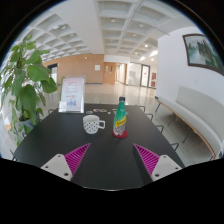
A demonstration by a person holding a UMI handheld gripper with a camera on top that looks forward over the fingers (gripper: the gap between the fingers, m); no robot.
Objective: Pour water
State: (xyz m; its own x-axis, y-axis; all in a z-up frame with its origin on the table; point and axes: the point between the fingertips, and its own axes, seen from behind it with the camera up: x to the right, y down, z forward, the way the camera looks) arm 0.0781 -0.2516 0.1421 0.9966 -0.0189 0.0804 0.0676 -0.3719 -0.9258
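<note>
Tongs (112,159) spread apart, empty — beyond them on dark desk (60,150): one white mug (92,124), one green bottle (120,117) just beside it, both upright.

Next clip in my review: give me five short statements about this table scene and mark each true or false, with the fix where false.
1. A bottle stands upright on the dark table. True.
2. The claw is shut on the bottle. False: its fingers are open and empty, and the bottle stands beyond them.
3. A white mug sits beside the bottle, apart from it. True.
4. The mug lies tipped on its side. False: it stands upright with its opening up.
5. A leafy plant stands off to one side of the table. True.
</note>
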